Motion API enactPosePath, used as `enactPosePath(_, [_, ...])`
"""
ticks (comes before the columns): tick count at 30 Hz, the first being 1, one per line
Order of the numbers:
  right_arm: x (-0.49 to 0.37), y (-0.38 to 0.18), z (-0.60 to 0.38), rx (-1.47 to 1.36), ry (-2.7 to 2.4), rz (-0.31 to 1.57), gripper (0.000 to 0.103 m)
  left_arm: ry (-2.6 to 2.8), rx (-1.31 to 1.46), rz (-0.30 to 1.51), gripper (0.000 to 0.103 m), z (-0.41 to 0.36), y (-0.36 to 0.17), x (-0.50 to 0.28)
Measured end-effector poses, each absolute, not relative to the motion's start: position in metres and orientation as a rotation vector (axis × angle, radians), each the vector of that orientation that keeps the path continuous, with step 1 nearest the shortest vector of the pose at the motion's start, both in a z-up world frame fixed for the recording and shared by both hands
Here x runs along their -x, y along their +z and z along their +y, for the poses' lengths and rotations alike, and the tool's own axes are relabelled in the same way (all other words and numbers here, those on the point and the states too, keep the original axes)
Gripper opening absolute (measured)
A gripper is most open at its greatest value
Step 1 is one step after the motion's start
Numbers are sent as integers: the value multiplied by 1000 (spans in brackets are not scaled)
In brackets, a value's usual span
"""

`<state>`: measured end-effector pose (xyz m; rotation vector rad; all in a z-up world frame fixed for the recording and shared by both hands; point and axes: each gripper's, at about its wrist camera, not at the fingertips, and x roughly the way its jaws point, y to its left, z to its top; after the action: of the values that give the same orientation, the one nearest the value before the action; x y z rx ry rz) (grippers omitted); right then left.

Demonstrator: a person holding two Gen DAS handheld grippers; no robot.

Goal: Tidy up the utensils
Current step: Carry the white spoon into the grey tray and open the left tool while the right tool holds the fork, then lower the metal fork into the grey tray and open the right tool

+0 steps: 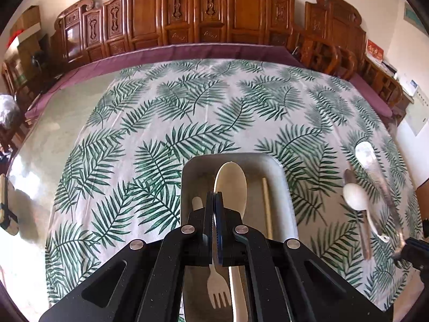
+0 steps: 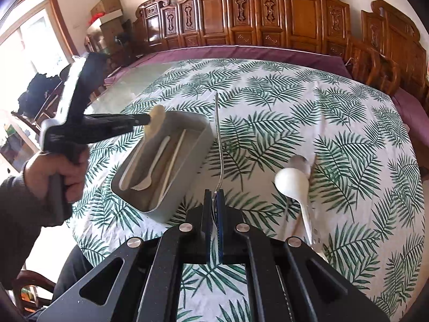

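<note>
Cream spoon point(image 1: 230, 185) | pinched in left fingers point(image 1: 214, 201) | metal utensil point(image 2: 218, 136) pinched in right fingers point(image 2: 213, 201)

1. Legible text, labels, brands, numbers: none found.
2. Red card point(image 1: 374, 52) against right wall: markings too blurred to read.
3. Wall sheets point(image 1: 418, 110) at right: print too small to read.
</note>
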<state>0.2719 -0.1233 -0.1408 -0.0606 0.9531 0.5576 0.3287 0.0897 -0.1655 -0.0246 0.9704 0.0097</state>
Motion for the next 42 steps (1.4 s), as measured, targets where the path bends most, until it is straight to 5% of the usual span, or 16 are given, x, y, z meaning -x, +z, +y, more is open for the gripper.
enactPosePath(12, [-271, -144, -113, 72, 564, 967, 4, 17, 26, 1042, 2, 95, -198, -337])
enactPosePath(26, [-273, -148, -71, 84, 624, 971, 5, 7, 40, 975, 12, 118, -166, -295])
enactPosePath(38, [-280, -160, -32, 56, 667, 1007, 5, 27, 69, 915, 29, 148, -139, -257])
enactPosePath(42, [-288, -167, -21, 30, 670, 1032, 4, 35, 82, 898, 46, 158, -135, -247])
